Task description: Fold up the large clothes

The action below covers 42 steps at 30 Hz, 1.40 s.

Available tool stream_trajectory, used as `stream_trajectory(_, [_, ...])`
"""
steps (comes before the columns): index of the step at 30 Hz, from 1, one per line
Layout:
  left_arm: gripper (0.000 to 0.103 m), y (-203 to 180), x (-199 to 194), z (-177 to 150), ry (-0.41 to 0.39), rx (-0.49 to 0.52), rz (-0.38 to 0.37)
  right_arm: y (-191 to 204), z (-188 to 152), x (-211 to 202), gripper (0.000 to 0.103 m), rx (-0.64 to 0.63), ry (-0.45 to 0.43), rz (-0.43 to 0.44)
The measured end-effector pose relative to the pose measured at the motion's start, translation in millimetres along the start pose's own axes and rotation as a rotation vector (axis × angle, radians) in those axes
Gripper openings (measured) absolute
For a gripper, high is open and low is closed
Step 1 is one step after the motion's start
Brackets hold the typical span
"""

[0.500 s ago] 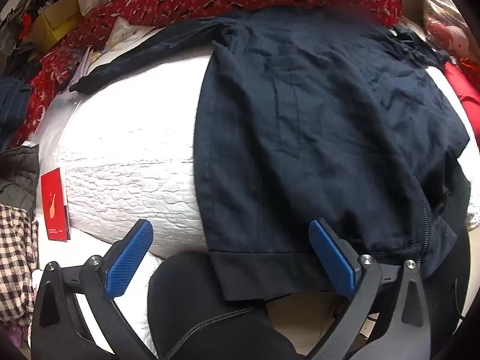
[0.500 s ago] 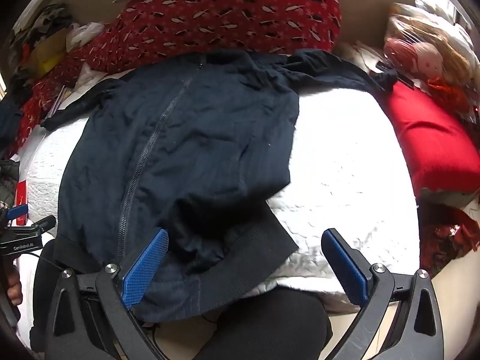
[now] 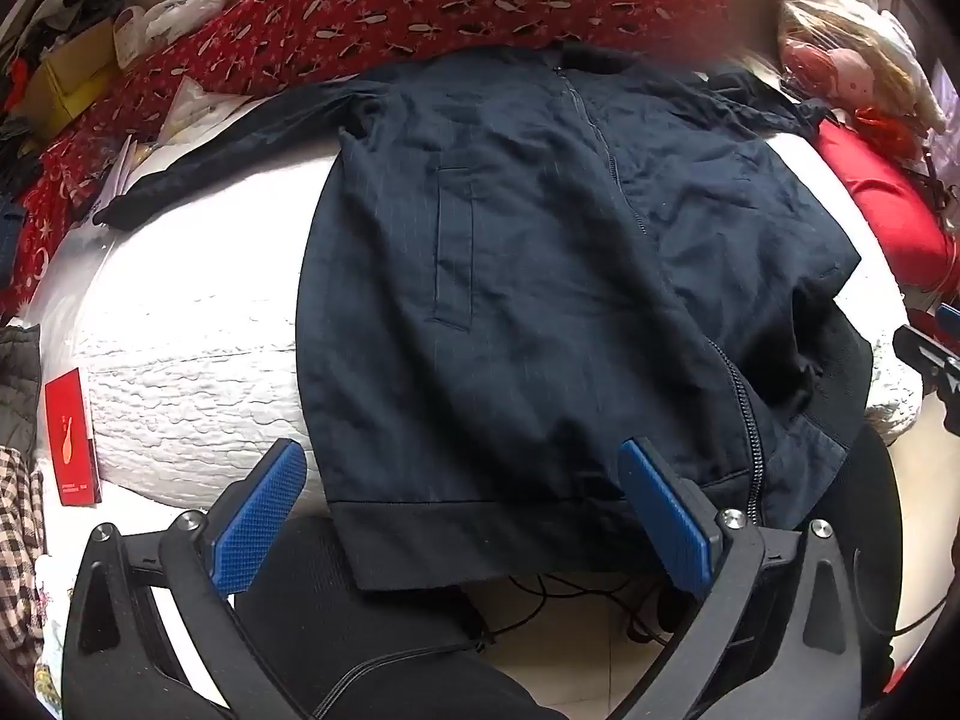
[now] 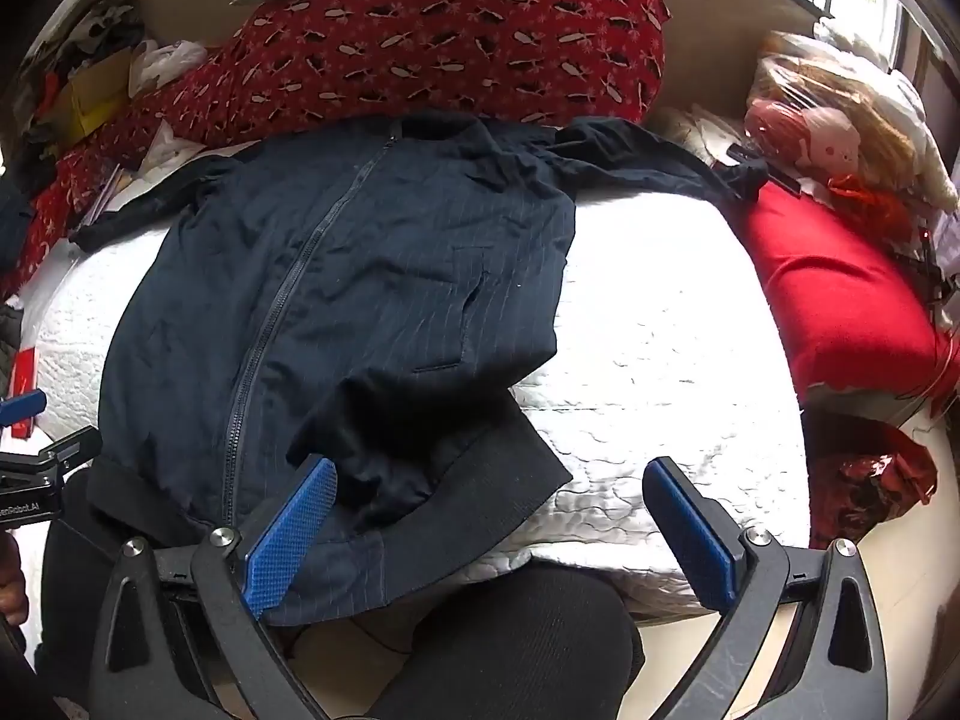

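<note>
A dark navy zip jacket point(image 3: 540, 276) lies front up on a white quilted bed point(image 3: 180, 324), collar far, hem hanging over the near edge. Its sleeves stretch out to far left and far right. My left gripper point(image 3: 462, 516) is open and empty just over the hem's left part. In the right wrist view the jacket point(image 4: 336, 312) lies left of centre, its lower right corner bunched. My right gripper point(image 4: 492, 534) is open and empty over the hem's right corner, and the left gripper's tip point(image 4: 24, 408) shows at the left edge.
A red patterned pillow point(image 4: 456, 42) lies behind the jacket. A plain red cushion point(image 4: 840, 300) and a plush toy point(image 4: 810, 132) are at the right. A red box point(image 3: 72, 438) and checked cloth point(image 3: 18, 528) sit at the left. My dark-trousered legs point(image 4: 510, 648) are below the bed edge.
Both grippers have pulled back slightly from the jacket, so more of it is in view. The left view has shifted right. The jacket lies as before.
</note>
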<state>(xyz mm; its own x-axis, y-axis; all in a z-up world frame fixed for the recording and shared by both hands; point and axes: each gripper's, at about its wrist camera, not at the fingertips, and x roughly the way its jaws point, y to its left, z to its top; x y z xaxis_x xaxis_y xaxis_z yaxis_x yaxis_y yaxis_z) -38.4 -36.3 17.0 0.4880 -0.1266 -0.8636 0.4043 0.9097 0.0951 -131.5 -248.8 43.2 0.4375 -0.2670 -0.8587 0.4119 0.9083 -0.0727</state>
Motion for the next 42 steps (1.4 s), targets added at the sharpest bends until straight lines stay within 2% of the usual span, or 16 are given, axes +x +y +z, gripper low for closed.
stream_trajectory(15, [0.103, 9.6, -5.8, -3.0, -0.02, -0.02, -0.009, 18.3, 0.3, 0.5, 0.102, -0.027, -0.007, -0.022])
stream_trajectory(25, [0.103, 14.5, -10.7, -4.0, -0.028, -0.041, -0.035, 15.4, -2.4, -1.9, 0.102, -0.017, -0.01, -0.018])
stream_trajectory(42, [0.103, 11.5, -17.8, -4.3, -0.041, -0.027, -0.026, 5.3, -7.6, -6.9, 0.102, 0.014, -0.027, 0.001])
